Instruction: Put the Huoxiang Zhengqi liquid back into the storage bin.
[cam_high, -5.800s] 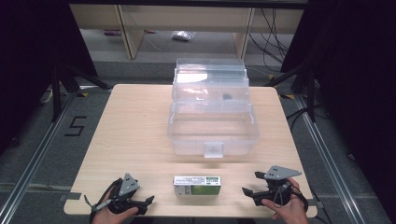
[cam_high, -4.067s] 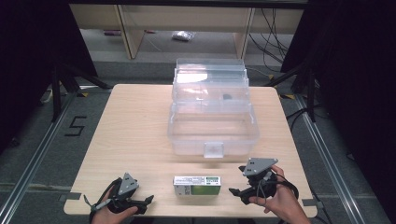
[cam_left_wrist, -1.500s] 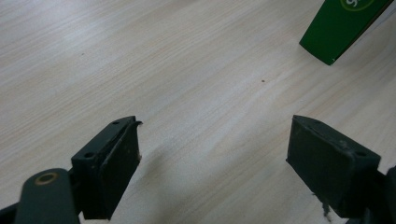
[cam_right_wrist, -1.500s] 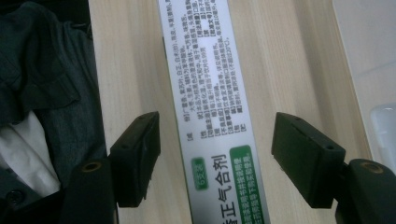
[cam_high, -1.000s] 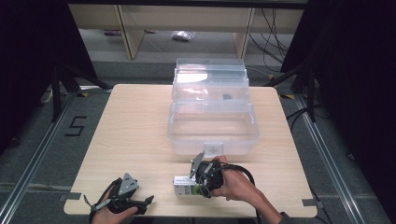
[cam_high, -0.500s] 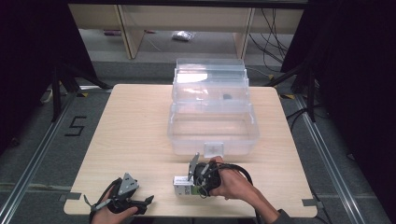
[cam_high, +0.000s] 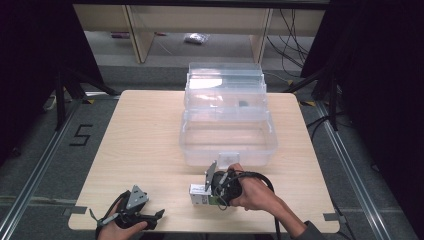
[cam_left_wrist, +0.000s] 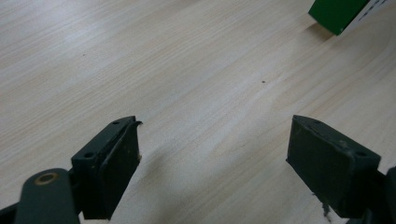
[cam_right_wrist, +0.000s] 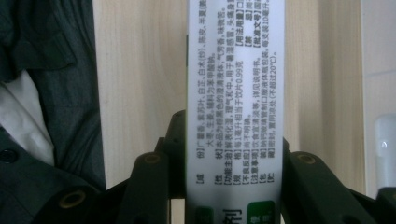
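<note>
Right gripper view shows the right tool (cam_right_wrist: 233, 186) clamped across the white box's (cam_right_wrist: 235, 93) narrow sides, presumably for lifting, while the left tool (cam_left_wrist: 224, 168) rests open on the bench (cam_left_wrist: 187, 70).

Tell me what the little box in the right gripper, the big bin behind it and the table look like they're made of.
Box: likely printed cardboard, matte white with green panels and sharp folded edges. Bin: clear, glossy plastic; the table shows through its walls. Table: pale wood or wood-look laminate, with fine straight grain and a smooth, low-sheen surface.
</note>
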